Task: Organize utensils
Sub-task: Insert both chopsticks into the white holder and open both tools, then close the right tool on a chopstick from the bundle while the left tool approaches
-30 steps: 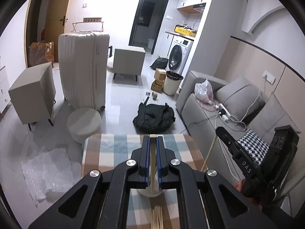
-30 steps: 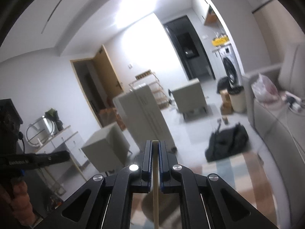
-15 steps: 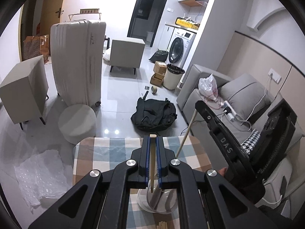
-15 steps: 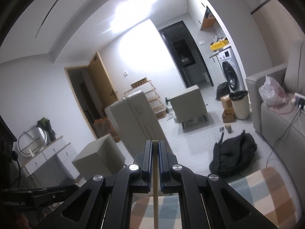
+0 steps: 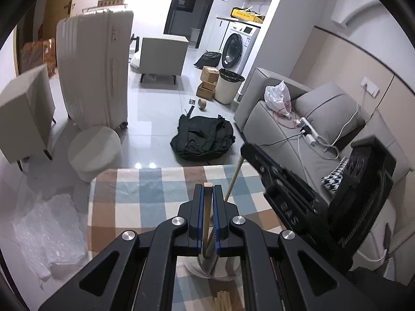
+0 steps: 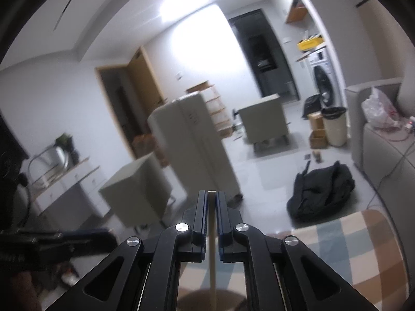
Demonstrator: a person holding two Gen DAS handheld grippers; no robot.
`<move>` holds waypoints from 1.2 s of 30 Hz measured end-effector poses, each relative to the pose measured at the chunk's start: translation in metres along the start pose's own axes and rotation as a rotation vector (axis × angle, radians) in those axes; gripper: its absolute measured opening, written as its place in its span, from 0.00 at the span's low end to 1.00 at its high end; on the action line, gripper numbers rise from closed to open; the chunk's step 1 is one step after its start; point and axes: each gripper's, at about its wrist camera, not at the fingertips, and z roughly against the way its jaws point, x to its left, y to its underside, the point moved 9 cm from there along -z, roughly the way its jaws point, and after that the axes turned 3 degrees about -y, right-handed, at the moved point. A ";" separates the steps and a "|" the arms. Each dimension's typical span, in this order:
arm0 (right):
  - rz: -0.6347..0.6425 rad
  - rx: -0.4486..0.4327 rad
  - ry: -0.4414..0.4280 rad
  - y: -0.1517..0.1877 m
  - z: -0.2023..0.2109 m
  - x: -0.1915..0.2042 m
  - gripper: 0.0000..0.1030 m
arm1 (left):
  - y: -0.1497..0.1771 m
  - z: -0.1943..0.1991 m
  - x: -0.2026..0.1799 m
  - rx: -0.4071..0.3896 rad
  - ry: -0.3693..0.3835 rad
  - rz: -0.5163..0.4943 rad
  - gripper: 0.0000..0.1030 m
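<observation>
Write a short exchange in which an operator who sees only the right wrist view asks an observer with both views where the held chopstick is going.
Operator: My right gripper has just been opening its jaws, with a chopstick between them. Its lower end leaves my view. Where does it go?
Observer: The left wrist view shows it slanting down into a white cup on the checked tablecloth.
Operator: I see the left gripper only as a dark shape at my left edge. Is it carrying anything?
Observer: Yes, the left gripper is shut on a second chopstick, which also reaches down into that cup.
</observation>
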 end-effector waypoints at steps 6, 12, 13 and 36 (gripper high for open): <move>-0.041 0.026 -0.002 0.001 0.034 -0.006 0.37 | -0.004 0.025 0.009 -0.034 -0.055 0.026 0.40; -0.087 0.007 0.061 -0.002 0.097 -0.013 0.49 | 0.006 0.059 0.023 -0.067 -0.151 0.075 0.45; -0.083 0.002 0.067 -0.002 0.106 -0.012 0.53 | 0.009 0.061 0.024 -0.071 -0.159 0.077 0.50; -0.002 -0.017 0.133 0.048 0.242 0.054 0.91 | 0.076 0.118 -0.001 -0.228 -0.327 -0.010 0.80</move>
